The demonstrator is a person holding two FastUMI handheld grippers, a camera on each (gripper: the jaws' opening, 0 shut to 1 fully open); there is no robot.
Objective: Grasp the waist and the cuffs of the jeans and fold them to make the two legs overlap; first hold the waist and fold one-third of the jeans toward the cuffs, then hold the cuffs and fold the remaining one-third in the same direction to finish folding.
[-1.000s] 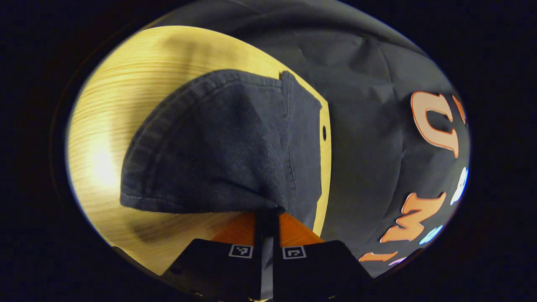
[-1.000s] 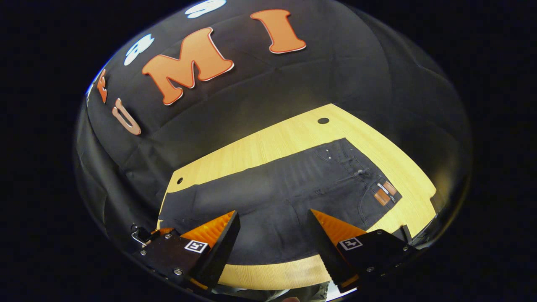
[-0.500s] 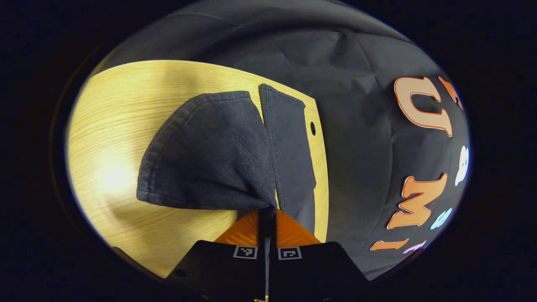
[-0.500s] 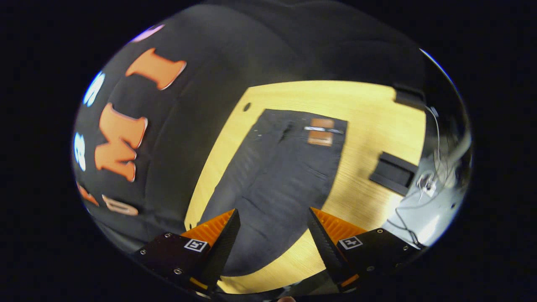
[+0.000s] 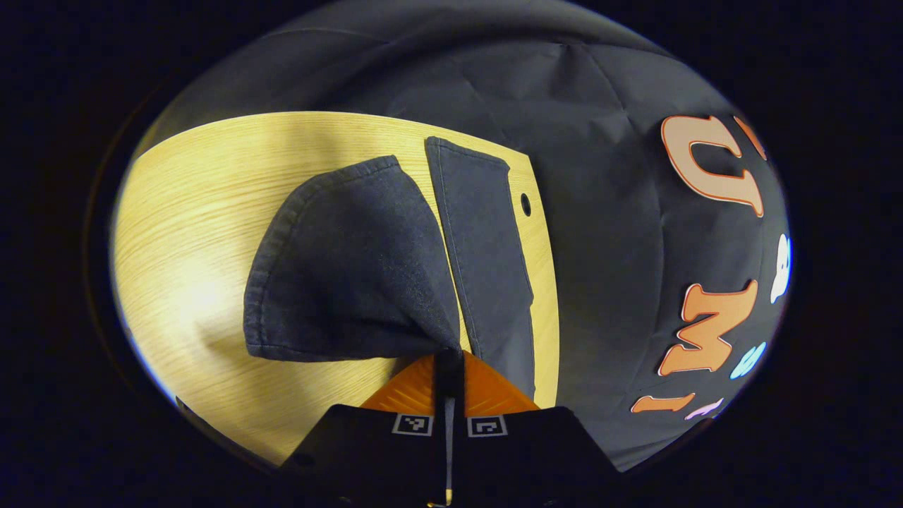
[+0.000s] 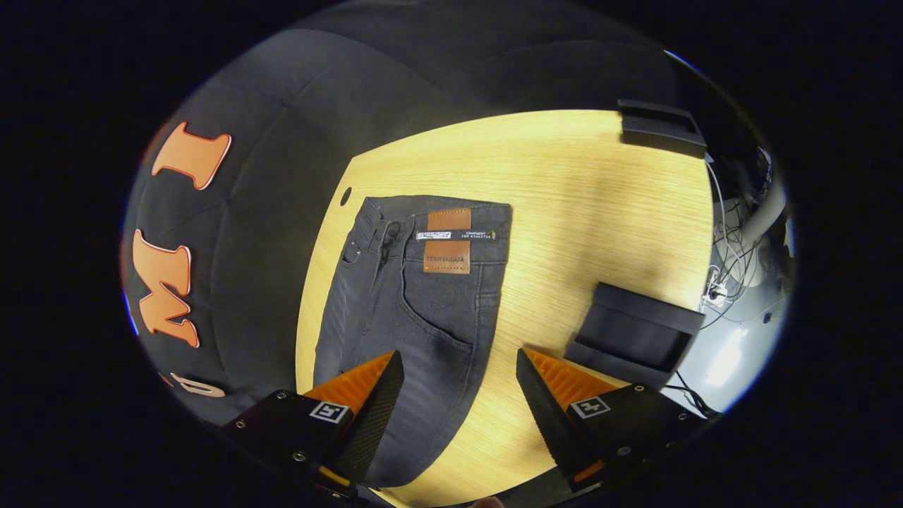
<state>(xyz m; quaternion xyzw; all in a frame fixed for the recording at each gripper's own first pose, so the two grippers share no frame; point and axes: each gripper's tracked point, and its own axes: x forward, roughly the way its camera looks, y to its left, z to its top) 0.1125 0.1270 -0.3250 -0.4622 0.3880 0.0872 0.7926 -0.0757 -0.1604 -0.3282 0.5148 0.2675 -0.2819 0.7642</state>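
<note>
Left gripper point(image 5: 449, 363): we see fingers closed on lifted cuff point(image 5: 353, 268), second leg point(image 5: 487, 254) flat beside. Right gripper point(image 6: 451, 395): fingers spread, empty, above jeans point(image 6: 416, 296); long axis runs ahead to waist point(image 6: 437, 208) on table point(image 6: 592, 212).

Labels seen, none readable.
On the jeans point(image 6: 416, 296), ahead of the right hand-held gripper point(image 6: 458, 395): a leather patch point(image 6: 447, 240) at the waistband crossed by a narrow woven tag point(image 6: 455, 235), lettering on both too small to make out. Small square coded markers point(image 6: 590, 407) atop that gripper's fingers, without legible text.
</note>
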